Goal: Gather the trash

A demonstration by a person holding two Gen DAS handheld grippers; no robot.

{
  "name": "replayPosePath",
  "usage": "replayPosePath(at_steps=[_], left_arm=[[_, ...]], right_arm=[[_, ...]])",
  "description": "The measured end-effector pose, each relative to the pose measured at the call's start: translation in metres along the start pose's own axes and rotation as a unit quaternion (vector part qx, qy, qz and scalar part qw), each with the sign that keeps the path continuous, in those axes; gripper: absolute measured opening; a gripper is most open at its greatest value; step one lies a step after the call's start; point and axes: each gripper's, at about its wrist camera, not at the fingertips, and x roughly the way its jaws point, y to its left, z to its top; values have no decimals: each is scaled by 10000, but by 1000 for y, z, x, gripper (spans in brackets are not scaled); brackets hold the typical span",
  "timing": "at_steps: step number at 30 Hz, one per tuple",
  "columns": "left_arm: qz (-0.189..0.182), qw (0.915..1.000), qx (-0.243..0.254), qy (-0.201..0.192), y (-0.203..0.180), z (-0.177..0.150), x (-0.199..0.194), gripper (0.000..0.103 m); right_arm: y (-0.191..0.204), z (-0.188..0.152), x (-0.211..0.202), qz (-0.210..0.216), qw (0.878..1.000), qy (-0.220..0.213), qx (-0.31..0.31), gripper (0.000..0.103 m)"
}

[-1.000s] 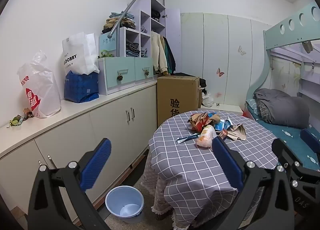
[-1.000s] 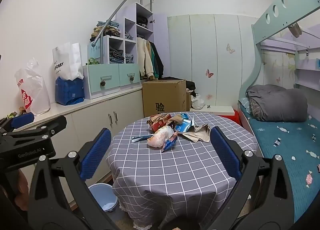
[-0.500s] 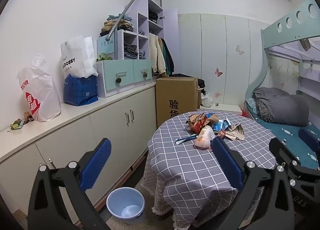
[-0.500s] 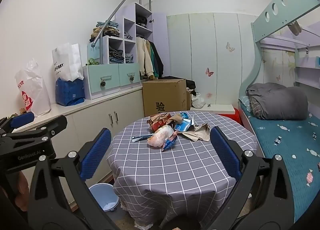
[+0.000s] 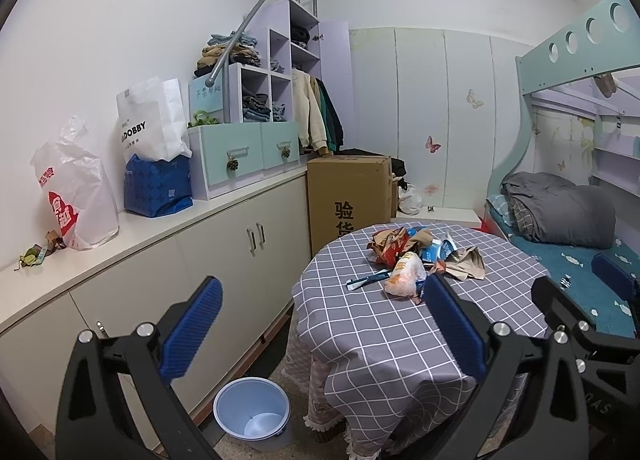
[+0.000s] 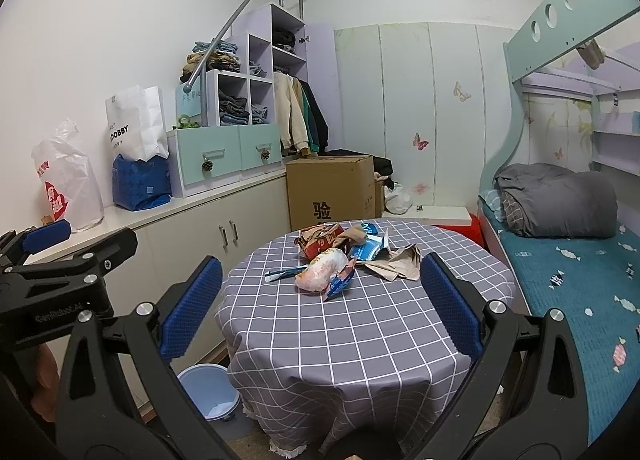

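Grippers are hanging short of the round table (image 6: 360,344), both spread wide and carrying nothing: the right gripper (image 6: 318,302) is facing the near edge of the table, the left gripper (image 5: 320,324) is off to the table's cabinet side. The blue bin (image 5: 252,412) is sitting on the floor beside the table, low and partly tucked under the hanging cloth, so a released wrapper is likely drifting past its rim. Further in, the trash pile (image 6: 344,256) is lying loose on the far half of the table; light crumpled wrappers are overlapping, so a pinch risks dragging neighbours off the edge or snagging the cloth
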Motion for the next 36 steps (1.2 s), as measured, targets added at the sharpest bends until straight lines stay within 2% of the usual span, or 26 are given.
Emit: replayPosePath(at_steps=[24,27,36], left_arm=[[35,10000,70,-26,-4,-3,-2,99],[125,9998,108,-59,-6,1,-4,99],[103,9999,8,-49,-1,-3,-8,99]], right_arm=[[-2,-1,3,38,9999,114,-3,97],[3,2,4,88,9998,167,-69,97],[1,2,-8,42,10000,5,-2,97]])
